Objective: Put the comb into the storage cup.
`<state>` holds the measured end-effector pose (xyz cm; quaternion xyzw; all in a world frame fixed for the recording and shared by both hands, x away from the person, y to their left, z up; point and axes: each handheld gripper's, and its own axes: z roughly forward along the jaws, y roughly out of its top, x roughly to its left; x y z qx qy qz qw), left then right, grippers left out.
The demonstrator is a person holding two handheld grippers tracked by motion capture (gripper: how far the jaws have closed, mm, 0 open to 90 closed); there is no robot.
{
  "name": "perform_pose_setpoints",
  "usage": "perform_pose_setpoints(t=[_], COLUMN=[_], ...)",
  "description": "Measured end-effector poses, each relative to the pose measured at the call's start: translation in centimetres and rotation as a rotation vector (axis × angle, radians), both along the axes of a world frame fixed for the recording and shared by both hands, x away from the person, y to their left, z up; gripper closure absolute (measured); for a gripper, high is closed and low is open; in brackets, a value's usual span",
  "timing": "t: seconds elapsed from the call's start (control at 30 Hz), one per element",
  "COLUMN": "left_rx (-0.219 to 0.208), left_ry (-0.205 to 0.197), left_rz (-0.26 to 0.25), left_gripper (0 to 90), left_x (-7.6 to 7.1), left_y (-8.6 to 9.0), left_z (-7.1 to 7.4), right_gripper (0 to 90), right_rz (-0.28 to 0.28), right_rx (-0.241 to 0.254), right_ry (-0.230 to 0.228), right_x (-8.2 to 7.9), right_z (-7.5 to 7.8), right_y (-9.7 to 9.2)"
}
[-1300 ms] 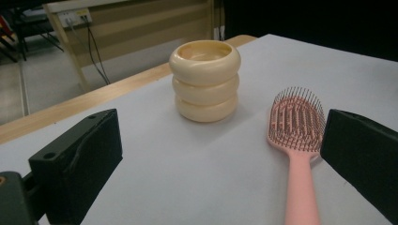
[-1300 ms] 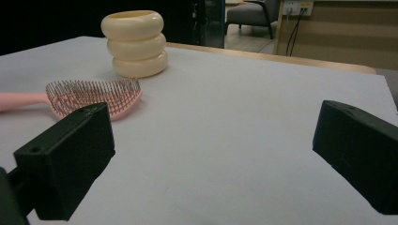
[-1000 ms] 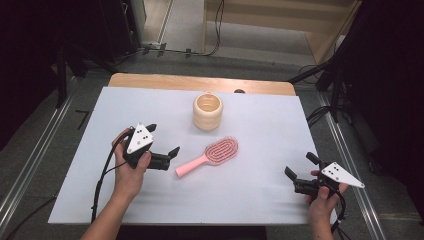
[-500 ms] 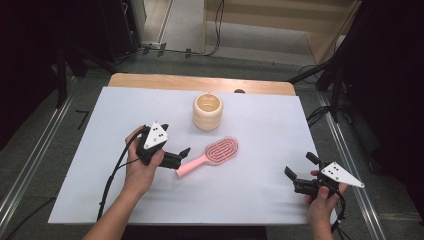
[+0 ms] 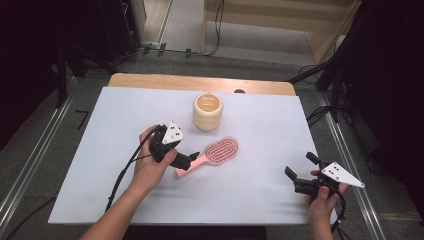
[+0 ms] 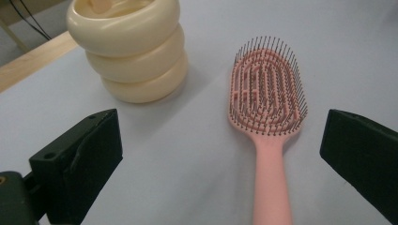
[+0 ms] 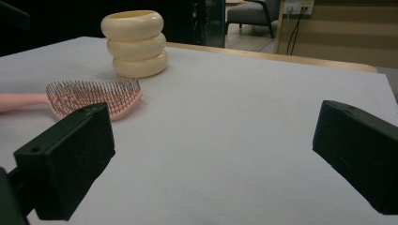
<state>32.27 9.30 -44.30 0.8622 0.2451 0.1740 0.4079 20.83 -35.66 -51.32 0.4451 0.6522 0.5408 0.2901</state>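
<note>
Two grippers are in your hands, and your left gripper [image 5: 192,156] has moved rightward since a second ago, from the left part of the counter [image 5: 100,200] to the handle end of the pink hairbrush [image 5: 212,154]; your right gripper [image 5: 298,173] has stayed near the right front corner. The brush has not shifted: it lies flat, bristles up, near the middle of the counter, head pointing toward the cream ringed cup [image 5: 207,111] that stands upright just behind it, the two apart. In the left gripper view your jaws stand wide open with the brush handle [image 6: 271,183] running up between them, nearer the right jaw and touching neither, and the cup [image 6: 129,47] ahead on the left. In the right gripper view your jaws are also wide open with nothing between them, bare counter [image 7: 244,140] ahead, the brush [image 7: 96,99] and cup [image 7: 135,44] off to the left. Open surface lies along the front edge between your hands and across the right half; your right hand [image 5: 322,197] sits close to the front right edge.
</note>
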Motion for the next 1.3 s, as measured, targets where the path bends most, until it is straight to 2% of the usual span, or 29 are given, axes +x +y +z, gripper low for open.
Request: perform_pose_setpoints(t=[0.1, 0.27, 0.53, 0.6, 0.63, 1.07, 1.23, 1.3], left_rx=[0.009, 0.073, 0.139, 0.144, 0.166, 0.258, 0.279, 0.297], left_ry=[0.012, 0.061, 0.116, 0.122, 0.135, 0.192, 0.219, 0.241], left_rz=[-0.006, -0.026, -0.031, -0.031, -0.029, -0.056, -0.060, -0.065], left_gripper=[0.0, 0.0, 0.0, 0.0, 0.0, 0.0, 0.0, 0.0], left_x=[0.1, 0.6, 1.0, 1.1, 1.1, 1.5, 1.6, 1.7], left_y=[-0.2, -1.0, -1.8, -1.9, -2.1, -3.7, -4.1, -4.4], left_z=[0.0, -0.2, -0.7, -0.8, -0.9, -1.4, -1.6, -1.7], right_gripper=[0.0, 0.0, 0.0, 0.0, 0.0, 0.0, 0.0, 0.0], right_rz=[0.000, -0.001, -0.001, -0.001, -0.001, -0.001, -0.001, 0.000], right_rx=[0.001, -0.003, -0.002, -0.002, -0.002, -0.002, -0.003, -0.004], right_ry=[0.002, 0.002, 0.002, 0.002, 0.002, 0.002, 0.003, 0.004], right_x=[0.0, 0.0, 0.0, 0.0, 0.0, 0.0, 0.0, 0.1], right_z=[0.0, 0.0, 0.0, 0.0, 0.0, 0.0, 0.0, 0.0], right_y=[0.0, 0.0, 0.0, 0.0, 0.0, 0.0, 0.0, 0.0])
